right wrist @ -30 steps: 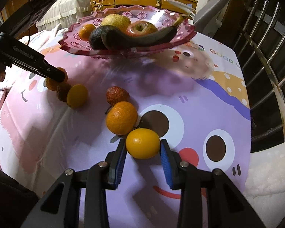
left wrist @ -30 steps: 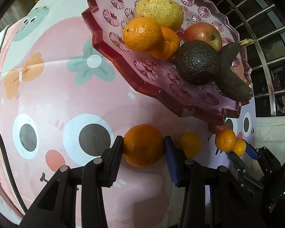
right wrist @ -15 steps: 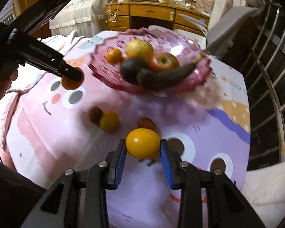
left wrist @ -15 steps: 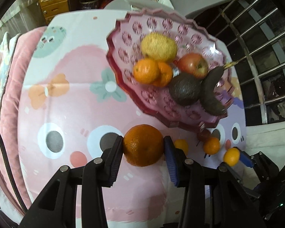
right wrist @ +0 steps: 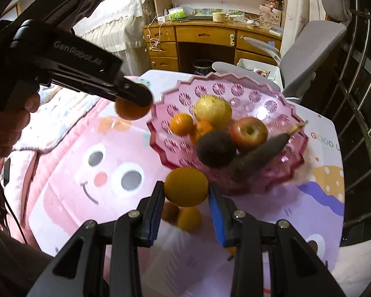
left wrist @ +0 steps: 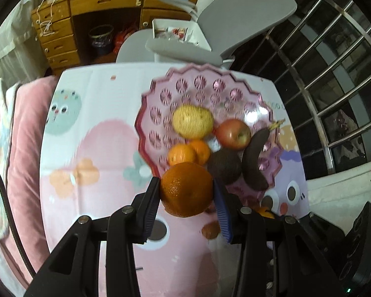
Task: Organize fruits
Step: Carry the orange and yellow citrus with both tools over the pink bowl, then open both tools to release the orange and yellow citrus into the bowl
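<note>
Grippers both clamp fruit near the pink bowl (left wrist: 158, 113): left gripper (left wrist: 186, 199) an orange (left wrist: 186, 189), right gripper (right wrist: 186, 199) a yellow fruit (right wrist: 186, 186)

Beyond the claws stands a wooden desk (right wrist: 210, 37) with drawers, a grey office chair (left wrist: 235, 24) before it; metal window bars (left wrist: 334, 79) run along the right
</note>
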### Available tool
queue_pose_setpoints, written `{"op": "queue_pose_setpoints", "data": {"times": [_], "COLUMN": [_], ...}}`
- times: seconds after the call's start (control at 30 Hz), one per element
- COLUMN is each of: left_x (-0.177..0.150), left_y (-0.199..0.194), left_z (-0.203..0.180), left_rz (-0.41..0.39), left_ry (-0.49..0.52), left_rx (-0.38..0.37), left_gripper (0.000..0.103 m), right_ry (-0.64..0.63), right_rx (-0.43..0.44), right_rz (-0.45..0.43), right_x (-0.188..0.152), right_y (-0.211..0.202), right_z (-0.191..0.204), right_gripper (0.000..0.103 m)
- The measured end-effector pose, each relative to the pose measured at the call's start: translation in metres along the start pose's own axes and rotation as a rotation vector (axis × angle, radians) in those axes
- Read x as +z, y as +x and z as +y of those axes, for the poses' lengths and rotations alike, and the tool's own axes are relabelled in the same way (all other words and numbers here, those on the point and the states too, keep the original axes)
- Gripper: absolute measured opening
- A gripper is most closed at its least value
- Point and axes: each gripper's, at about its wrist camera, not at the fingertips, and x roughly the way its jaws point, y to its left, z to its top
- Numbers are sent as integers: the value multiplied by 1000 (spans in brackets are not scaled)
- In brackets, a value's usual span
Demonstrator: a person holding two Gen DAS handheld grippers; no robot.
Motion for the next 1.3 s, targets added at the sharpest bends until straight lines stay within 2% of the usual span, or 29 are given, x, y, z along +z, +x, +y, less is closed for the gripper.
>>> {"op": "queue_pose_setpoints", "data": {"times": [0.27, 0.67, 0.83, 1.13, 1.3], "left_x": [28, 36, 36, 24, 13], "left_y": [22, 47, 39, 20, 5], "left_z": [12, 21, 27, 32, 26], "left_rz": [-15, -5, -29, -24, -27], "left_ry": [12, 26, 30, 28, 48], "left_rx": [-20, -62, -91, -87, -66], "left_gripper": [41, 43, 57, 58, 58], "right_ry": [50, 176, 224, 250, 312], "right_rx": [-42, -62, -65, -83, -65], "right_rz": [0, 7, 12, 13, 22], "right_x": [22, 35, 35, 27, 14], "right_y": [20, 40, 41, 23, 6], "right_z": [9, 7, 9, 18, 16], "right_gripper": [36, 36, 48, 50, 50]}}
